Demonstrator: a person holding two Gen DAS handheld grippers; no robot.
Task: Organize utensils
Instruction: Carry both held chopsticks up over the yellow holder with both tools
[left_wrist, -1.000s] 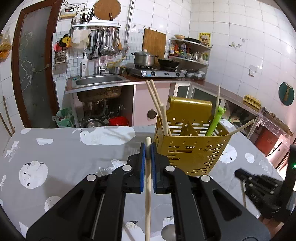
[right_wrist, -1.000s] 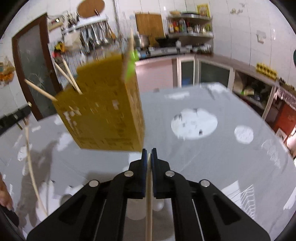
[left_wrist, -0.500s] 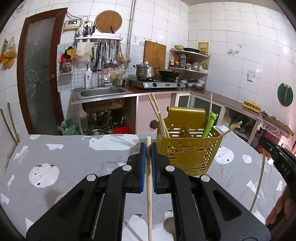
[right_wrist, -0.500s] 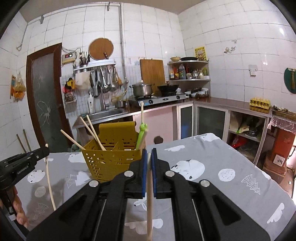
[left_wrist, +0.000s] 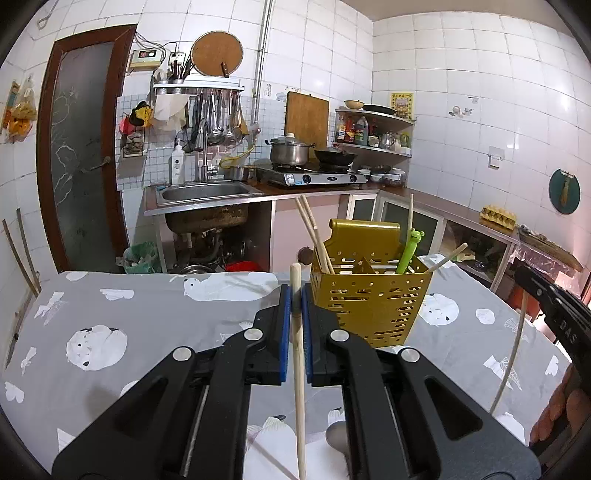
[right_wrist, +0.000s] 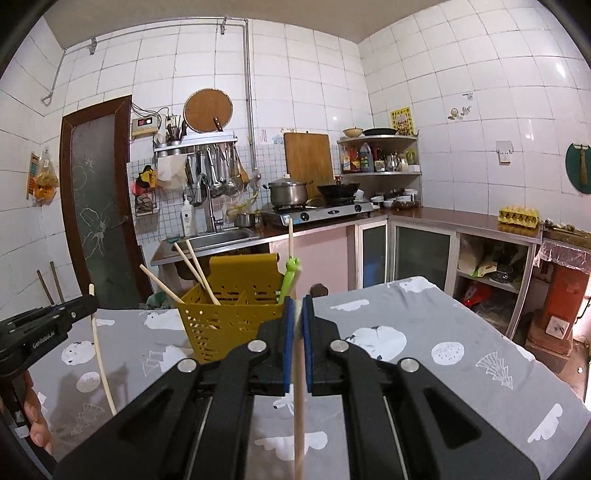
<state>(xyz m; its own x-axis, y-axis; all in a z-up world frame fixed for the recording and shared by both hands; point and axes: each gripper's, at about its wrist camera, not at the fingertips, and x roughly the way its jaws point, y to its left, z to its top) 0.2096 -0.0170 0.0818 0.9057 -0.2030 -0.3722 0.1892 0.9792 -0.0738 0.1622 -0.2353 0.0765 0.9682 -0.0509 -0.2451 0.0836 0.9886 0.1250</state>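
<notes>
1. The left claw (left_wrist: 296, 295) is clamped tight on a pale wooden chopstick (left_wrist: 298, 354). The stick runs between the blue pads, its tip poking out just past them and its long end trailing back toward the camera.
2. The right claw (right_wrist: 298, 308) is likewise pinched shut on a second chopstick (right_wrist: 298, 406), held the same way, lengthwise between the pads.
3. Beyond both claws stands the yellow perforated utensil basket (left_wrist: 369, 306), upright on the grey patterned worktop (left_wrist: 147, 314). It sits just right of the left claw's tips, and far-left of the right claw's.
4. The basket is divided into compartments. Several chopsticks (left_wrist: 312, 234) already lean out of its left side, another pokes out at the right, and a green frog-topped utensil (left_wrist: 410, 251) stands near the middle-right.
5. Step in hand, as I judge it: both sticks are picked up and carried, neither yet over the basket.
6. The next move calls for bringing one stick above the compartment that holds the other chopsticks, tilting it toward upright, lowering its end inside, then releasing. Taking one claw at a time would likely avoid a clash over the narrow opening.
</notes>
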